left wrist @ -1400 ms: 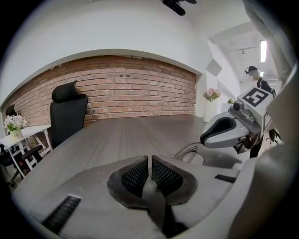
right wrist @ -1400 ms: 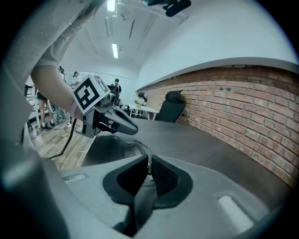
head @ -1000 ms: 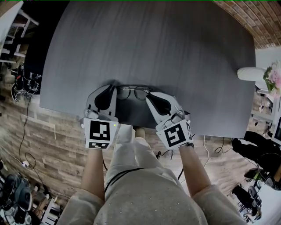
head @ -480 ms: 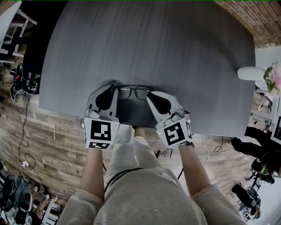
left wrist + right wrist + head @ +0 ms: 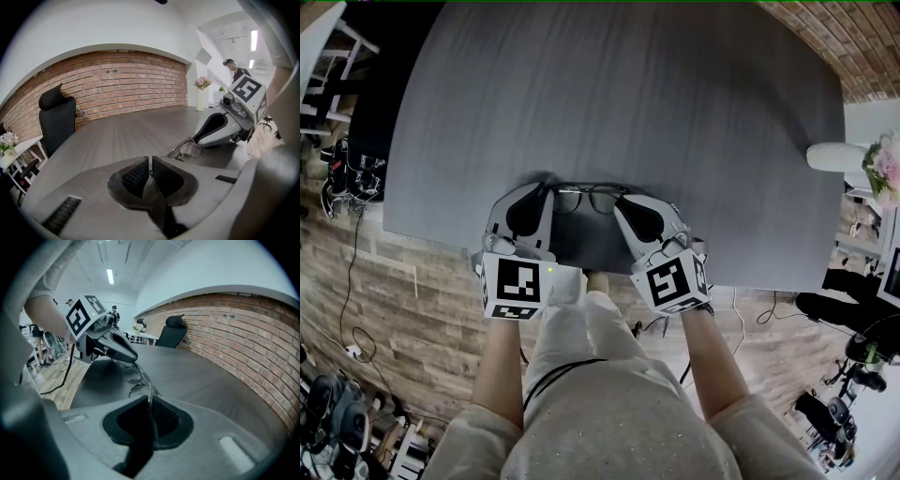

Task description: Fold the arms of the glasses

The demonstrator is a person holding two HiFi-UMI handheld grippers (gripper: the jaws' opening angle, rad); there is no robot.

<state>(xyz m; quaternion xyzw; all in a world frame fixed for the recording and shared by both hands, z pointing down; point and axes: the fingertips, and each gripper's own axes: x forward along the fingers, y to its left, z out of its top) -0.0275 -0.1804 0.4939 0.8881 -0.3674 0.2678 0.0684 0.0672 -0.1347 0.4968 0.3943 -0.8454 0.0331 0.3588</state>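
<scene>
Grey left claw (image 5: pixel 544 192), black-white marker cube (image 5: pixel 517 281)

Office: brick wall (image 5: pixel 122 79), black desk chair (image 5: pixel 56 121), grey desk (image 5: pixel 628 94)

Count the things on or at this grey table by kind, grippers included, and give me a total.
Pairs of glasses: 1
Grippers: 2, the left gripper and the right gripper, each with its jaws on an arm of the glasses; the right one's jaws have just eased slightly wider.
Flower vase, at the table's right edge: 1
Total: 4
</scene>
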